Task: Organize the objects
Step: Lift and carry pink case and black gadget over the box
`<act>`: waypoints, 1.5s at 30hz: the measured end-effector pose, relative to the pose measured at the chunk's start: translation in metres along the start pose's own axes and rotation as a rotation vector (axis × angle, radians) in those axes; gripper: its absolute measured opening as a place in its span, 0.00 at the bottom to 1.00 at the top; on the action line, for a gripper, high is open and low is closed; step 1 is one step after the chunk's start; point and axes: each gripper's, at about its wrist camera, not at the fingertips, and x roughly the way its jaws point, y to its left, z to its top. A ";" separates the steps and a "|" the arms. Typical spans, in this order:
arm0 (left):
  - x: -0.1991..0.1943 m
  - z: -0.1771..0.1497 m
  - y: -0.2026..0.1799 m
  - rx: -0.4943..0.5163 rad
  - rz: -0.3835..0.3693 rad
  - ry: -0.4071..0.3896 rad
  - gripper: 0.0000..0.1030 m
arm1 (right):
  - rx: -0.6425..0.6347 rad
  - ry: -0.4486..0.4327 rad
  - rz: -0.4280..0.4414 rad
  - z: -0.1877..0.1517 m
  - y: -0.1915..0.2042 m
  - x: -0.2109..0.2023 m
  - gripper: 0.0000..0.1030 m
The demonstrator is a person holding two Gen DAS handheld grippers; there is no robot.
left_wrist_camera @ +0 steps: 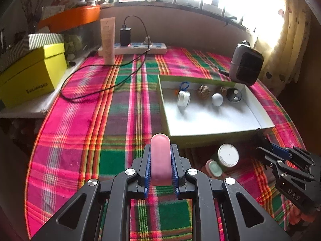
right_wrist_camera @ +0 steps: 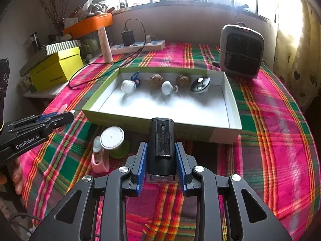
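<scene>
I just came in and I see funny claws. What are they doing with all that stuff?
A person is tidying small things into a box on the checked cloth. The left gripper is shut on a pink stick, and the right gripper is shut on a black gadget. Both hover just short of the box. Six small things already lie inside along the far wall. A green jar and a pink holder wait outside.

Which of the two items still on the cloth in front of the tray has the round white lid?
The green jar, standing upright nearest the tray. The other, a pink holder beside it on the left, has no lid, only a pale oval piece on top.
</scene>
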 end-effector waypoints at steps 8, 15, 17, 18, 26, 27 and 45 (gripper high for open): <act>-0.001 0.012 -0.010 0.033 -0.022 -0.011 0.15 | -0.005 -0.017 0.009 0.012 0.001 -0.004 0.28; 0.003 0.023 -0.017 0.043 -0.035 -0.015 0.15 | -0.012 -0.021 0.022 0.023 0.002 -0.002 0.28; 0.006 0.026 -0.019 0.044 -0.042 -0.013 0.15 | -0.012 -0.013 0.032 0.028 0.002 0.003 0.28; 0.007 0.028 -0.020 0.043 -0.044 -0.010 0.15 | -0.011 -0.009 0.035 0.029 0.002 0.004 0.28; 0.026 0.039 -0.024 0.036 -0.059 0.014 0.15 | -0.014 0.000 0.048 0.047 -0.002 0.018 0.28; 0.027 0.041 -0.025 0.041 -0.053 0.012 0.15 | -0.015 0.001 0.050 0.048 -0.003 0.020 0.28; 0.071 0.052 -0.033 0.032 -0.064 0.068 0.15 | -0.082 0.083 0.061 0.070 0.002 0.068 0.28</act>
